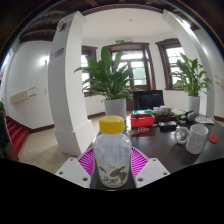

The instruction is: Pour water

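A clear plastic bottle with a yellow cap and a printed label stands upright between my gripper's two fingers. Both magenta pads press against its sides, so the gripper is shut on it. The bottle is held up above the dark table. A white cup stands on the table to the right, beyond the fingers. A clear glass sits just behind the cup.
Several small items, among them a red one, lie on the table behind the bottle. A dark monitor and potted plants stand further back. A white pillar rises to the left.
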Action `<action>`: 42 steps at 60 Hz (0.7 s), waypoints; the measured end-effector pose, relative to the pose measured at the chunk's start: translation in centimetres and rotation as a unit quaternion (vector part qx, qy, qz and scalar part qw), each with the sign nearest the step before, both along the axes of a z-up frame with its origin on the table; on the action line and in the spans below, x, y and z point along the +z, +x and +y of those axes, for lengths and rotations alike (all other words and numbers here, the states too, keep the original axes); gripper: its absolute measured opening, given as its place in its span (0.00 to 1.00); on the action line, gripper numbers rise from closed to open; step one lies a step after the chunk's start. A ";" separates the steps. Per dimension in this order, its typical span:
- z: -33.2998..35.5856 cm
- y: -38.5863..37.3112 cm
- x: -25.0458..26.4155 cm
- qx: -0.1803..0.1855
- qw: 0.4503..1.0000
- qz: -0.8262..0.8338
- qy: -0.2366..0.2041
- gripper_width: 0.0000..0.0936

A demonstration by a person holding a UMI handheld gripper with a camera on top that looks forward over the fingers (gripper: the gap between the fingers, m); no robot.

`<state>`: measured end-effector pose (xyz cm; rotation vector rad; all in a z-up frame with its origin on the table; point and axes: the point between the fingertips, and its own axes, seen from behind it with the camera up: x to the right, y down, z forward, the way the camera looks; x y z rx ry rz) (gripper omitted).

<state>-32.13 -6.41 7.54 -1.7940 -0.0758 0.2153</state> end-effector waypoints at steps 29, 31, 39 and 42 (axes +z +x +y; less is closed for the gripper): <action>5.3 9.1 8.5 -0.063 0.884 0.462 -0.025 0.48; 5.7 10.4 8.9 -0.071 0.864 0.497 -0.022 0.48; 6.9 15.8 10.0 -0.098 0.777 0.622 -0.001 0.48; 7.3 17.6 10.2 -0.105 0.739 0.665 0.008 0.47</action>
